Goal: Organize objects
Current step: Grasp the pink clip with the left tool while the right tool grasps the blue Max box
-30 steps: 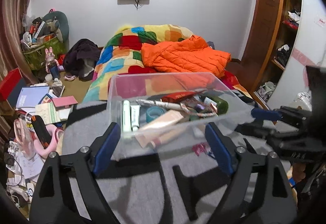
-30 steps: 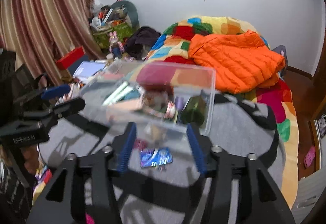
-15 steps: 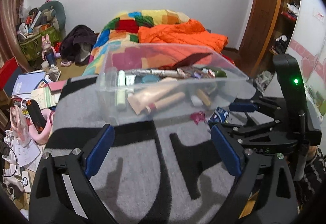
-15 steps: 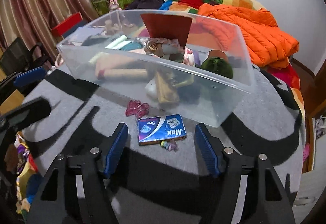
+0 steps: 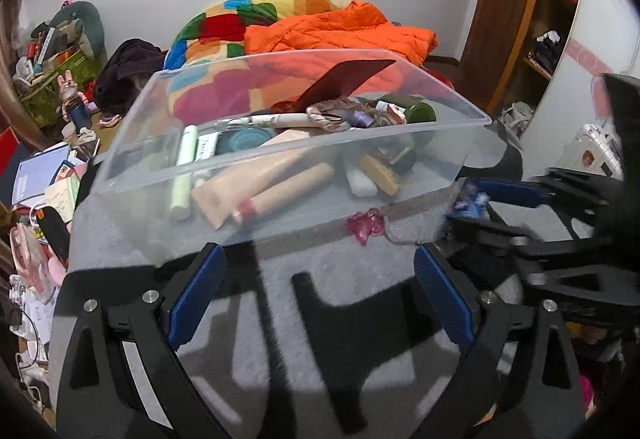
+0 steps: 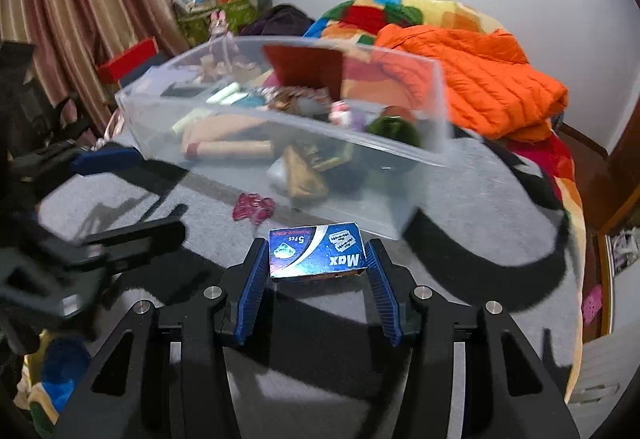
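A clear plastic bin point(image 5: 460, 119) point(image 6: 436, 87) holding tubes, a green jar and other small items stands on a grey and black mat point(image 5: 360, 271). My right gripper point(image 6: 316, 259) is shut on a blue "Max" razor blade box point(image 6: 316, 251) and holds it above the mat, just in front of the bin; box and gripper also show in the left wrist view point(image 5: 468, 199). A small pink object point(image 5: 366, 225) point(image 6: 254, 207) lies on the mat by the bin's near wall. My left gripper point(image 5: 316, 279) is open and empty, close to the bin's front.
A bed with a colourful quilt and an orange jacket point(image 5: 336, 27) lies behind the bin. Clutter of books and toys point(image 5: 44, 175) covers the floor at left. A wooden door and shelves point(image 5: 532, 19) stand at right.
My right gripper has closed on the blue box and lifted it off the mat. The left gripper has moved closer to the bin.
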Demonstrator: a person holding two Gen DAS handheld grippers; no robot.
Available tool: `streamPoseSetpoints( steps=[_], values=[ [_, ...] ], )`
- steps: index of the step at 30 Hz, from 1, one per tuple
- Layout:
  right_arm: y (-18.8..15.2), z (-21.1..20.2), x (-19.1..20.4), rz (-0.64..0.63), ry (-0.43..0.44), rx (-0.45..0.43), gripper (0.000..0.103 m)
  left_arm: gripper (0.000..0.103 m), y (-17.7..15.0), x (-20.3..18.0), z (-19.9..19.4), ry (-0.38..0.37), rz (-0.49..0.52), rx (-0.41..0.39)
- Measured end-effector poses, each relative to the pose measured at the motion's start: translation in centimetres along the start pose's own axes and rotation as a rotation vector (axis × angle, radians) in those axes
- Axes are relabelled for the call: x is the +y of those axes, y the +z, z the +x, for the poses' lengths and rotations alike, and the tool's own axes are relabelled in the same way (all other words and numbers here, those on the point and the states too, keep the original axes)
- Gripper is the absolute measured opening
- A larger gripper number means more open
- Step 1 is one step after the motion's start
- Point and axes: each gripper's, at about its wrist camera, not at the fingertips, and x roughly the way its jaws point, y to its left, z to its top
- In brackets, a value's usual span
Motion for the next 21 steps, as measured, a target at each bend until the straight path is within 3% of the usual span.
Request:
streamPoseSetpoints(
  steps=[3,11,14,16,21],
  values=[
    [-0.4,-1.6,-1.3,0.045,0.007,-0.027,0.045,0.093,0.6,-0.8,0.9,-0.006,0.016,0.011],
    [-0.7,-3.0,-3.4,0.127,0.034,-0.067,0.046,0.058,1.5,-2.5,4.4,-0.050,0.002,0.122],
    [-0.8,-2.8,-3.6,0.142,0.047,-0.068,0.046,0.054,1.3,-3.2,4.7,-0.018,0.011,0.109],
    [-0.9,-2.7,-3.5,0.144,0.056,-0.069,0.046,0.034,1.2,-3.3,4.7,-0.015,0.011,0.099],
    [-1.2,-2.7,-3.2,0.144,0.069,-0.074,0.046,0.023,0.8,-2.9,4.3,-0.022,0.000,0.090]
  ],
)
